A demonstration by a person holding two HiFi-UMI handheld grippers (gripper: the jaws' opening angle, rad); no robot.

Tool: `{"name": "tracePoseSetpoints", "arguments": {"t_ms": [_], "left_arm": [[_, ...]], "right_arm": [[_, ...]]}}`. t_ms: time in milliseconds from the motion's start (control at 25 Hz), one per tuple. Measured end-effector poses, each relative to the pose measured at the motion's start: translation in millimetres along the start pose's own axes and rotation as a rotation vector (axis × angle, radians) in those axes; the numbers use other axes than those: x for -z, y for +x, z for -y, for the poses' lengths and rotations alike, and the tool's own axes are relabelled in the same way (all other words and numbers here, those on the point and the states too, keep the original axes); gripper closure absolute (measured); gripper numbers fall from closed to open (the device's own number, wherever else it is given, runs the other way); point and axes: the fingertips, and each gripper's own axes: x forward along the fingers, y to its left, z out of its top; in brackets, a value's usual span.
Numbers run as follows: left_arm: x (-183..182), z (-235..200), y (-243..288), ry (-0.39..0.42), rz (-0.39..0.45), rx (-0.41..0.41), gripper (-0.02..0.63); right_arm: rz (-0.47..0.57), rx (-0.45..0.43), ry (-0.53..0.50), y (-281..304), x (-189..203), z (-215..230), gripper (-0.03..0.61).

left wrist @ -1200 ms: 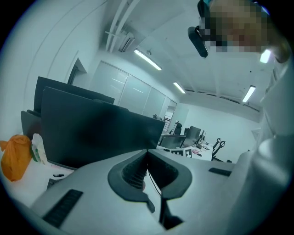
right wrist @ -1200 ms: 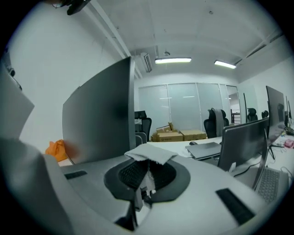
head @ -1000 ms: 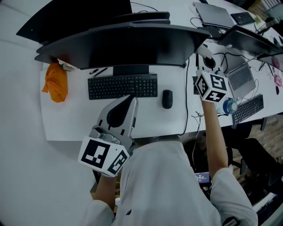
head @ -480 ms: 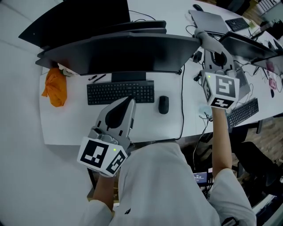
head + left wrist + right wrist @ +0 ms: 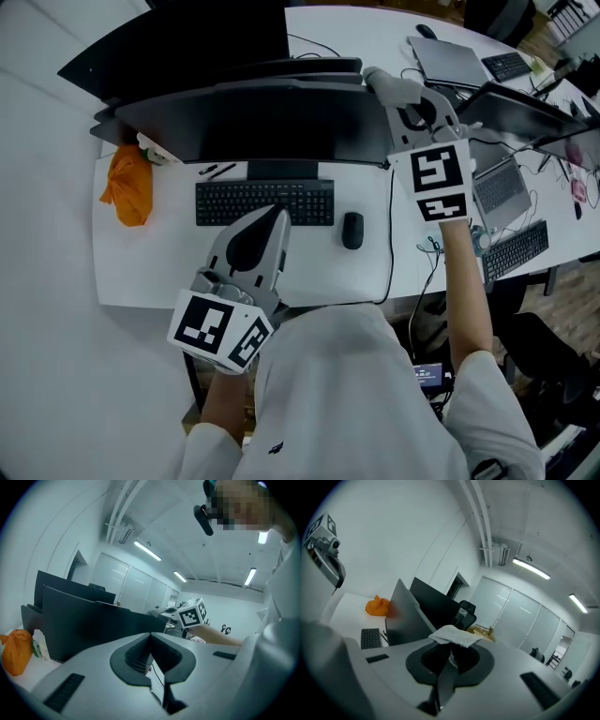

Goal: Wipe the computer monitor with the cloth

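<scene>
Monitor (image 5: 281, 122) with the cloth (image 5: 454, 635) at its corner

On the tabletop (image 5: 159, 262) the dark screen stands upright. The right hand-held gripper (image 5: 449, 654), clamped on the folded white cloth, is raised by the upper right corner, probably to start the wipe from an edge. The left hand-held gripper (image 5: 150, 637), closed and empty, hangs low, out of the way.

Head view: high above the person, facing steeply down on the desk (image 5: 141, 262), the monitor (image 5: 262, 117) top edge and both grippers. Left gripper view: low, near desk level on the left gripper (image 5: 278, 212), tilted up toward the screen and ceiling. Right gripper view: on the right gripper (image 5: 377, 77) close beside the monitor's right end, facing left along the screen; all three share the monitor and orange bundle (image 5: 127, 185).
</scene>
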Motion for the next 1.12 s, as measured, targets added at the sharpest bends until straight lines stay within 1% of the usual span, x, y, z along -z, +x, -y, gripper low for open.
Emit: {"name": "tracePoseSetpoints", "arguments": {"t_ms": [160,360,440,520,600,720,960,1120], "left_arm": [[-2,-6,-9,-0.003,0.009,-0.027,0.595],[-3,-11,-18,-0.008,0.022,-0.053,0.595],[-5,-14,-23,-0.010,0.028,-0.064,0.595],[-8,-17,-28,-0.010,0.036,-0.078,0.594],[-9,-21,-33,-0.011,0.046,-0.092,0.594],[-8,-26,-39,-0.021,0.058,-0.109,0.594],[7,-36,-49,-0.057,0.047,-0.147,0.594],[15,-37,-51,-0.081,0.058,-0.143,0.594]], "right_arm": [[0.003,-0.056,0.029,17,-21,-26,0.558],[0.032,-0.123,0.032,41,-51,-63,0.558],[0.063,-0.160,0.083,46,-63,-76,0.558],[0.115,-0.195,0.164,44,-75,-84,0.558],[0.172,-0.217,0.214,36,-85,-89,0.558],[0.233,-0.239,0.255,18,-96,-91,0.558],[0.346,-0.238,0.336,-35,-102,-71,0.558],[0.365,-0.200,0.350,-73,-91,-50,0.558]]}}
